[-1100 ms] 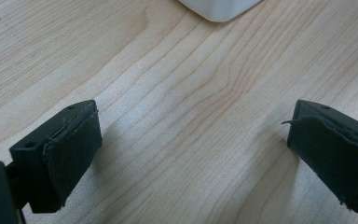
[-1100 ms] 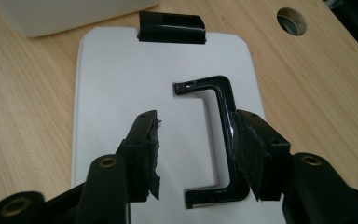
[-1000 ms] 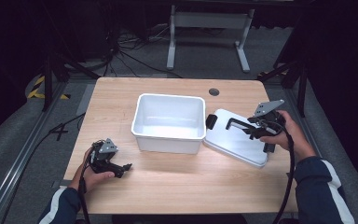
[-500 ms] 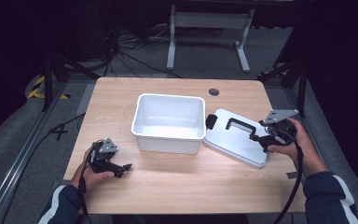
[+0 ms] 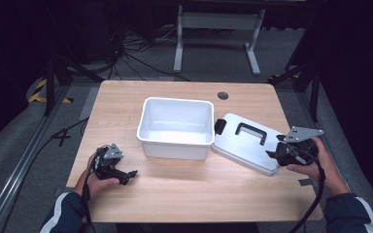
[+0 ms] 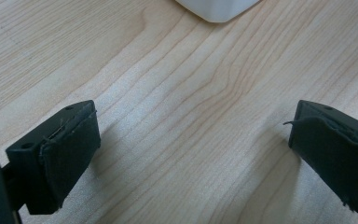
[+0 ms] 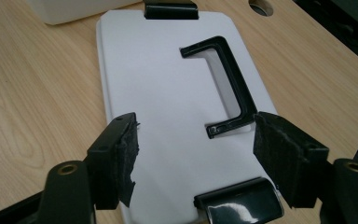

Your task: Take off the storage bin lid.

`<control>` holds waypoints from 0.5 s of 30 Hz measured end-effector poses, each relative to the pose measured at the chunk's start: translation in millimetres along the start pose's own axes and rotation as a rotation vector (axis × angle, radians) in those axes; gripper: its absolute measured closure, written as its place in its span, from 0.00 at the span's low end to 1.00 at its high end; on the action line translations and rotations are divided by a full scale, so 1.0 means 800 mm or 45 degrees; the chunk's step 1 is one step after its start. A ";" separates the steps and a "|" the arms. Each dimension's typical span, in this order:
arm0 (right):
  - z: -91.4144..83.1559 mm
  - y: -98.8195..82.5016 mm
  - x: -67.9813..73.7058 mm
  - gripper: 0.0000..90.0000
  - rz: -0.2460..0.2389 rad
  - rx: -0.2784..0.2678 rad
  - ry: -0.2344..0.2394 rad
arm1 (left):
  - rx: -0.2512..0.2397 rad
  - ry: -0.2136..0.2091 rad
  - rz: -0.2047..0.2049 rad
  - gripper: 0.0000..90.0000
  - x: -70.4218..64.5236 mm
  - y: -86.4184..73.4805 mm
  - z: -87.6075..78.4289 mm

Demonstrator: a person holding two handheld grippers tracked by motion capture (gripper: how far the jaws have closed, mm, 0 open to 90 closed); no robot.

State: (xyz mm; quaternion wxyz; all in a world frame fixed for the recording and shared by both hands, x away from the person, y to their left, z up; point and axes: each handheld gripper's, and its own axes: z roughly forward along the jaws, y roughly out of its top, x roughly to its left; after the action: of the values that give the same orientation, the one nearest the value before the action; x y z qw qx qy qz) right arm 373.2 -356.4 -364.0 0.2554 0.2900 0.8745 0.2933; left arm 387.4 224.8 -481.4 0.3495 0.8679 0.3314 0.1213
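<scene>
Right gripper view: tongs (image 7: 193,156) agape over lid (image 7: 168,93).

Lab or recording studio setup. Light wood table (image 5: 184,189) with a cable grommet hole (image 5: 223,95) near its far edge, black-curtained surroundings, grey carpet floor (image 5: 9,160), loose cables (image 5: 131,60), a metal stand base (image 5: 216,22), hazard-striped tape (image 5: 41,90) beyond the table's far-left corner.
</scene>
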 end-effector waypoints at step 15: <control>-0.007 -0.043 0.020 0.33 -0.010 -0.053 -0.004 | 0.000 0.002 0.005 0.03 0.000 0.000 0.000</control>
State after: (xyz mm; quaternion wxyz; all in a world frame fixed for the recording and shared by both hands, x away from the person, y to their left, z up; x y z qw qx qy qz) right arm 346.2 -370.4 -387.4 0.2638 0.2817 0.8689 0.3100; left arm 387.6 225.0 -481.3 0.3490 0.8686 0.3298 0.1226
